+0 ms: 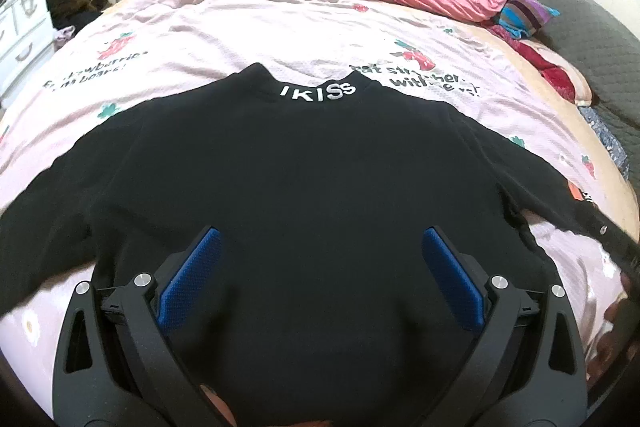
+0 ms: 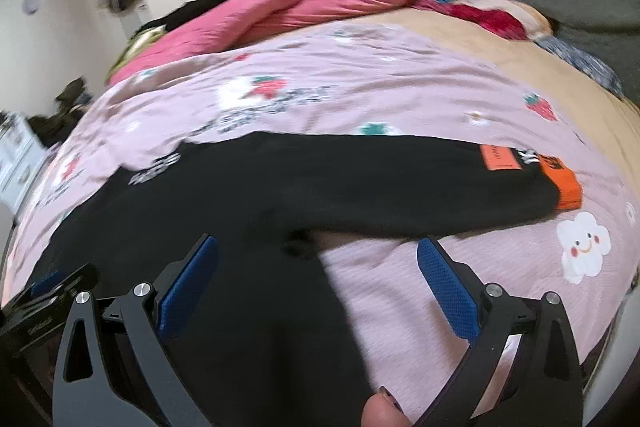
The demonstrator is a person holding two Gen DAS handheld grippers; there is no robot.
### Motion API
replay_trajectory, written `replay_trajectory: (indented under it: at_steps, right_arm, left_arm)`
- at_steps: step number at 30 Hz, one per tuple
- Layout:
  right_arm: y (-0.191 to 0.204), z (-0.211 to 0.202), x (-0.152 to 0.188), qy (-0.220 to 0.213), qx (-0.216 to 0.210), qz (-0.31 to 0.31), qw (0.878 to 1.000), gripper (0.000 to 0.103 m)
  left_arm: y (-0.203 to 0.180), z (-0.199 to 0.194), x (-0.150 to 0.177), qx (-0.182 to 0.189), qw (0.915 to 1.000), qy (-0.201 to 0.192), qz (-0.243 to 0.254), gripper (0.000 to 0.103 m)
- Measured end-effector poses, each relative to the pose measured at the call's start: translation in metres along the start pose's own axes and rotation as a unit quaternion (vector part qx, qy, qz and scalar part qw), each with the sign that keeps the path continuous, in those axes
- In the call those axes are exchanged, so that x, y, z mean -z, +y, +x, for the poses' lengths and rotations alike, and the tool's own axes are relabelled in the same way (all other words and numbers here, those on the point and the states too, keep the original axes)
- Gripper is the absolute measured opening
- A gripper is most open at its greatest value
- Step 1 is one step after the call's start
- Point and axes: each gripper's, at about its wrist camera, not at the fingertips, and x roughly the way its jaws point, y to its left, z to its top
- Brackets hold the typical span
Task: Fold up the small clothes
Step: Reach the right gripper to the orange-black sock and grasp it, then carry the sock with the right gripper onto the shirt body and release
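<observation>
Black sweater (image 1: 304,195) — spread flat on the bed (image 1: 248,27), collar away, sleeves out, seemingly ready for folding. Left gripper (image 1: 320,255) over its hem, jaws wide, empty; right gripper (image 2: 318,259) near the orange-cuffed sleeve (image 2: 420,179), likewise.

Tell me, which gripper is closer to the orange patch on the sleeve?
Right. The right gripper is open just below that sleeve, the orange patch up to its right. The left gripper is open over the black top's middle, farther away.
</observation>
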Motion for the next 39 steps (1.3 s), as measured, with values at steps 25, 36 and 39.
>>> replay_trajectory:
  at_steps: [25, 36, 39]
  right_arm:
    - [-0.193, 0.073, -0.026, 0.027, 0.116, 0.266, 0.957, 0.098]
    - [-0.197, 0.061, -0.037, -0.061, 0.061, 0.301, 0.95, 0.012]
    - [-0.178, 0.047, -0.051, -0.094, 0.014, 0.274, 0.957, 0.012]
  left_arm:
    - [0.015, 0.061, -0.042, 0.001, 0.9998, 0.017, 0.005, 0.095]
    - [0.028, 0.058, -0.044, 0.0, 0.9998, 0.012, -0.013, 0.095]
    - [0.033, 0.052, -0.046, 0.013, 0.9995, 0.006, -0.028, 0.095]
